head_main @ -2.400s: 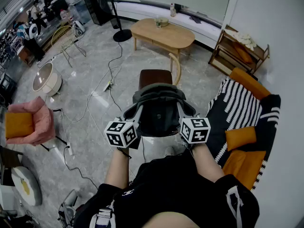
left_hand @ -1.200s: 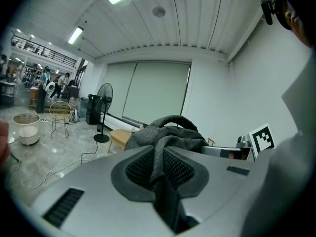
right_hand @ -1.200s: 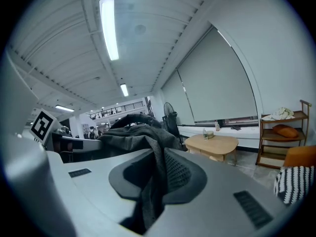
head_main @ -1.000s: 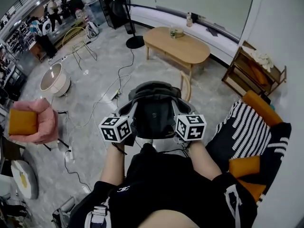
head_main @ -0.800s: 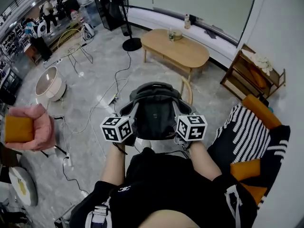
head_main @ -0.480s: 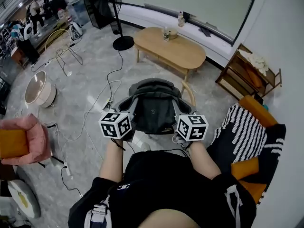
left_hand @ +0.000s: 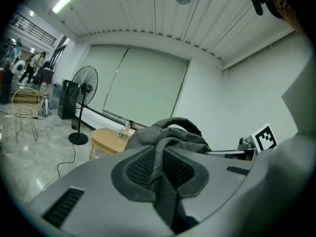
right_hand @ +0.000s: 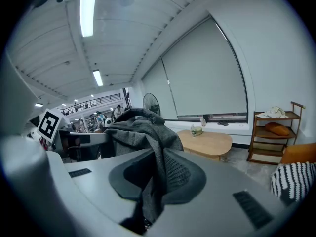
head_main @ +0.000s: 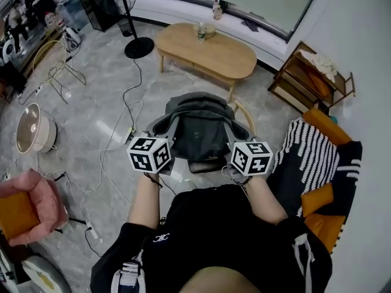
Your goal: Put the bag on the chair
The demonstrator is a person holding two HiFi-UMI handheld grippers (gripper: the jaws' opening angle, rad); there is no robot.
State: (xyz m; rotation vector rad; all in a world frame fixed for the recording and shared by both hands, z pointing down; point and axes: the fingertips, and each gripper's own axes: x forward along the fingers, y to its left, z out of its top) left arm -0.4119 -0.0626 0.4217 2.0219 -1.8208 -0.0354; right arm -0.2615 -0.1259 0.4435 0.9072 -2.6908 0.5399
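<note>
The bag (head_main: pixel 198 130), grey and slumped, hangs in the head view on the near side of the wooden table (head_main: pixel 229 57), between the two tongs. The left tongs (head_main: pixel 170 140) bite into its left edge and the right tongs (head_main: pixel 229 138) into its right edge, each with a marker cube at the back and a bare forearm behind it. The chair (head_main: pixel 244 112) lies between the table and the person. Only the curved wooden back of the chair shows, just beside the bag's right side; the bag covers the seat, so I cannot tell whether the two touch. A small bottle (head_main: pixel 198 34) stands on the table, a fan (head_main: pixel 139 46) stands to the table's left, and a shelf (head_main: pixel 308 75) stands to its right.

In the left gripper view, the left tongs (left_hand: pixel 159 172) are clenched on a fold of the bag (left_hand: pixel 170 132): grey cloth runs down between the two mesh pads and is pinched there. The table (left_hand: pixel 106 137) sits beyond, left of the bag.

In the right gripper view, the right tongs (right_hand: pixel 155 177) are likewise clenched on the bag (right_hand: pixel 138 127), whose cloth drapes over and down between the pads. The table (right_hand: pixel 210 142) shows past the bag to the right, with the shelf (right_hand: pixel 274 132) farther right.
</note>
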